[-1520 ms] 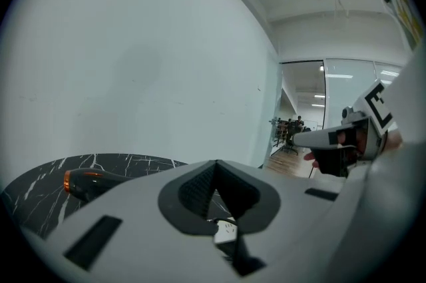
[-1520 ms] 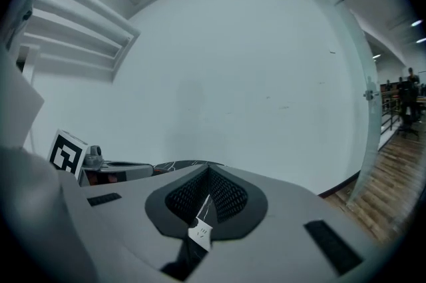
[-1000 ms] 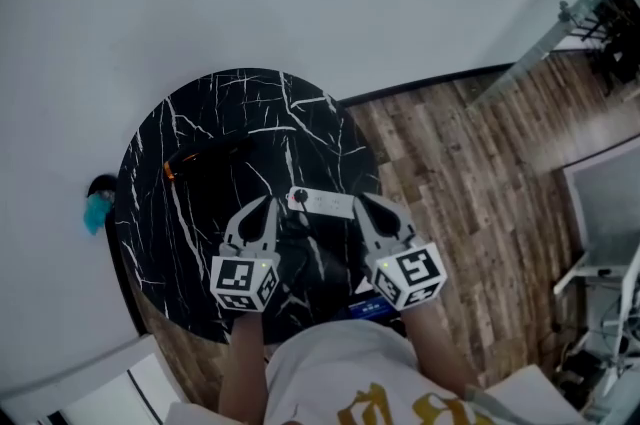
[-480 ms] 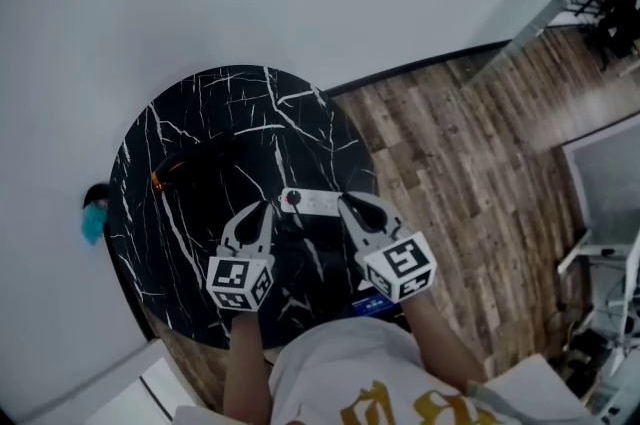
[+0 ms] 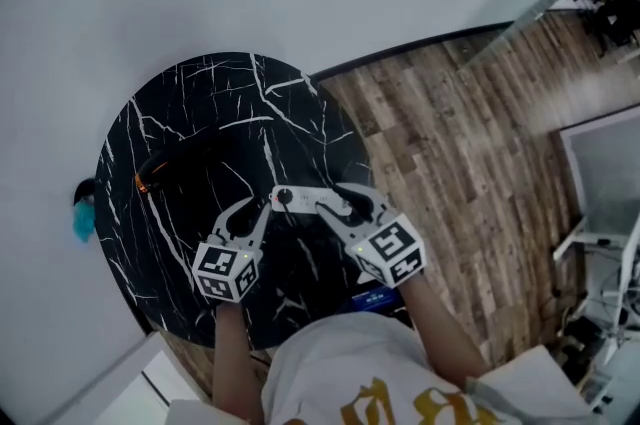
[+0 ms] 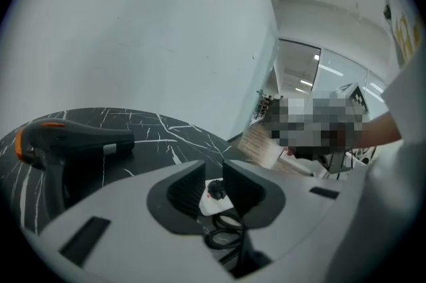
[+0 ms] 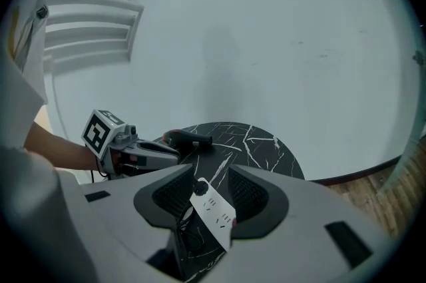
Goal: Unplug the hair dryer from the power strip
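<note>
**A:** What has changed in the head view since a second ago?

**B:** Both grippers have come down toward the round black table. The left gripper now sits at the left end of the white power strip, just beside the dark plug. The right gripper sits at the strip's right end. The hair dryer lies further left and farther off, untouched.

**A:** And the left gripper view?

**B:** Its jaws have just been opening and stand a little apart, holding nothing. The plug shows through the gap beyond the tips, with the coiled cord nearer.

**A:** The right gripper view?

**B:** Those jaws have also just been opening. They stand wider and are empty. The power strip lies framed between them but does not look pinched.

**A:** What does that mean for the task?

**B:** The approach looks nearly over. Probably the right gripper will steady the strip while the left pulls the plug, which is still seated.
</note>
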Tool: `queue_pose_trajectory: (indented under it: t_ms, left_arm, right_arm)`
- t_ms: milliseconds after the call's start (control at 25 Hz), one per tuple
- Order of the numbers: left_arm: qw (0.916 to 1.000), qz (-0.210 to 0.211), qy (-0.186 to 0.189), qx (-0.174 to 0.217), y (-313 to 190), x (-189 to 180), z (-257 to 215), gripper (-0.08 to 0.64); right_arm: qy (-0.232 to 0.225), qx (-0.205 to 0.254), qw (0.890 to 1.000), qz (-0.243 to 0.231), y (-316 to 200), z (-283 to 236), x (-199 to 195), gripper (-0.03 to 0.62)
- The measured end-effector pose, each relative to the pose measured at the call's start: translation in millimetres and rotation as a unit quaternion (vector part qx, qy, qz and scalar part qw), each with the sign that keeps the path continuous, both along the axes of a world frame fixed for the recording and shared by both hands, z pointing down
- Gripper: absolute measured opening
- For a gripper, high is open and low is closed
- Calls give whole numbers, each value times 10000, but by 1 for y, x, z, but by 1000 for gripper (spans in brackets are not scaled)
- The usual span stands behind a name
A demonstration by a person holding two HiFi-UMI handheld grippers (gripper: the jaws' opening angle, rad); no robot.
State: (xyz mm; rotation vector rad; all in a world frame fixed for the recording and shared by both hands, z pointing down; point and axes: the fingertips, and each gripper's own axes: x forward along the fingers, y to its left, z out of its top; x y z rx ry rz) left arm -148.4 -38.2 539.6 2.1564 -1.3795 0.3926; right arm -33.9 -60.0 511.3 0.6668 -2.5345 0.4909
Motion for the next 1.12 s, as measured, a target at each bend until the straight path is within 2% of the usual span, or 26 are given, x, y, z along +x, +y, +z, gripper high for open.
queue_pose_trajectory:
  t_ms: [120, 200, 320, 480, 680, 800, 880, 1120]
  left_arm:
    - [9979, 502, -367, -171, 1, 2, 12, 87]
    - [9932, 924, -661, -258, 2, 5, 19, 94]
    - [9794, 1604, -1178, -338, 4, 9, 32, 94]
    - [9653, 2109, -1508, -316, 0, 15, 39, 94]
    - [9397, 2762, -1973, -414, 2, 22, 53, 94]
    - [9263, 3046, -2183, -402, 0, 24, 56, 94]
    - [9113, 3336, -2377, -422, -1, 25, 60, 94]
    - [8714, 4001, -2810, -398, -8, 30, 63, 94]
  right_arm:
    - [186, -134, 9995, -203, 1, 8, -7, 162]
    - [373, -120, 9982, -463, 3, 18, -11, 175]
    - [606, -221, 9946, -810, 9, 35, -15, 197]
    - [1008, -230, 9881, -1135, 13, 56, -19, 220]
    - [1497, -85, 9753, -1619, 19, 76, -24, 229]
    - [1888, 244, 9592, -2092, 25, 89, -26, 229]
    - [2112, 431, 9481, -2338, 27, 95, -28, 229]
    - [2454, 541, 9296, -2696, 28, 109, -28, 239]
